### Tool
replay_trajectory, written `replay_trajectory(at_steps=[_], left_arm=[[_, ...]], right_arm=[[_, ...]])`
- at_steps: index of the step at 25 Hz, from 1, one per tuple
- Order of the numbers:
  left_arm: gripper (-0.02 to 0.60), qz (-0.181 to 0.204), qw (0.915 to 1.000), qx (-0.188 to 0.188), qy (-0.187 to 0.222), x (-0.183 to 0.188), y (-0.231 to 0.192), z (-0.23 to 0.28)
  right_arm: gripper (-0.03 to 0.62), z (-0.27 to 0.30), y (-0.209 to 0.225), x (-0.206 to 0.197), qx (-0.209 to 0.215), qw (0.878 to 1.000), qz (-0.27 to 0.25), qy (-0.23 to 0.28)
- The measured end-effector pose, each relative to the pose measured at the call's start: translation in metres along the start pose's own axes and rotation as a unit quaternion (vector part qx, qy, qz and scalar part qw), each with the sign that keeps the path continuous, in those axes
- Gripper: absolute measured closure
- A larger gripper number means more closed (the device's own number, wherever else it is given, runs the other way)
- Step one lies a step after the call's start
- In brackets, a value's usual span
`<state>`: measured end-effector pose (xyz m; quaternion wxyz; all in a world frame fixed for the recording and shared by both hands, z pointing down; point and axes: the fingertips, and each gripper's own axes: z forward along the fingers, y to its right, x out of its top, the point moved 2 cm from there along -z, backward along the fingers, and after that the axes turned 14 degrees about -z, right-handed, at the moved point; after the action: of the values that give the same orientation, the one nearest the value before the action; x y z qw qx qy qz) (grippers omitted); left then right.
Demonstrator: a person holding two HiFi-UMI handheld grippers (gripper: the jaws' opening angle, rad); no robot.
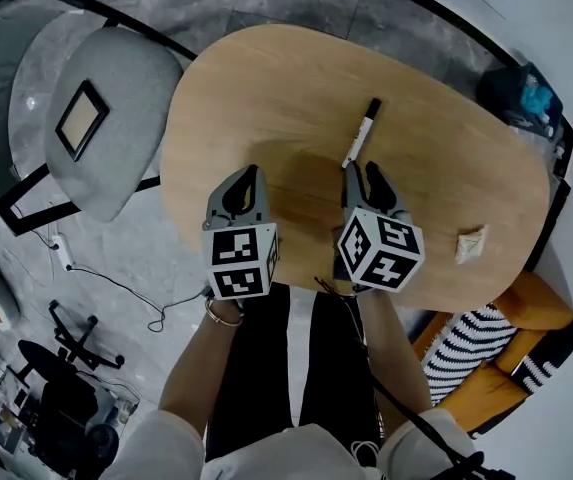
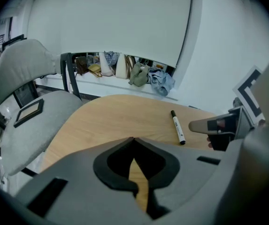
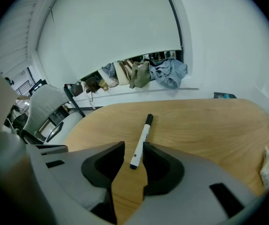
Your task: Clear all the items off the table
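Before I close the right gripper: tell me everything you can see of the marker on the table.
The marker is a slim white pen, plastic by the look of it, with a black cap on its far end, a small black near end and dark print along the barrel, too small to read. It lies flat on the wooden table, capped, pointing away from the person. Its near end sits between the open jaws of the right gripper, whose pads do not press it. Nothing else touches it.
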<state>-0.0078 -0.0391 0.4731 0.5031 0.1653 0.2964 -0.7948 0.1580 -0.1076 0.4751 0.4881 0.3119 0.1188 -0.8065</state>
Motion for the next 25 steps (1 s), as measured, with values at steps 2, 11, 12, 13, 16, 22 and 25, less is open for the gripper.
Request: replay_trajectory(at_steps=[2,11,12,13,16,22,25], left_arm=[[0.574,-0.009,0.9999,0.003,-0.004,-0.004,-0.007,0.000],[0.574,-0.026,0.9995,0.002,-0.019,-0.015,-0.028,-0.005],[0.575,-0.027,0.9995,0.003,-0.019,-0.015,-0.031,-0.006],[0.574,-0.028,0.9994,0.004,-0.019,-0.015,-0.034,-0.006],[0.574,-0.036,0.9991,0.001,-0.020,-0.013,-0.041,-0.008],[0.574,-0.050,0.9986,0.005,-0.015,-0.009,-0.055,-0.014],[0.574,-0.061,0.9980,0.010,-0.013,-0.008,-0.065,-0.017]], right_arm=[[0.459,0.012,-0.001,-0.001,-0.006,1.000,-0.002,-0.008],[0.430,0.056,0.003,-0.004,-0.041,0.998,-0.009,-0.053],[0.430,0.057,0.004,-0.005,-0.043,0.997,-0.009,-0.057],[0.431,0.058,0.005,-0.005,-0.046,0.997,-0.011,-0.060],[0.447,0.059,0.006,-0.006,-0.057,0.996,-0.024,-0.068],[0.506,0.059,0.011,-0.007,-0.083,0.992,-0.044,-0.082],[0.513,0.060,0.011,-0.007,-0.087,0.991,-0.051,-0.085]])
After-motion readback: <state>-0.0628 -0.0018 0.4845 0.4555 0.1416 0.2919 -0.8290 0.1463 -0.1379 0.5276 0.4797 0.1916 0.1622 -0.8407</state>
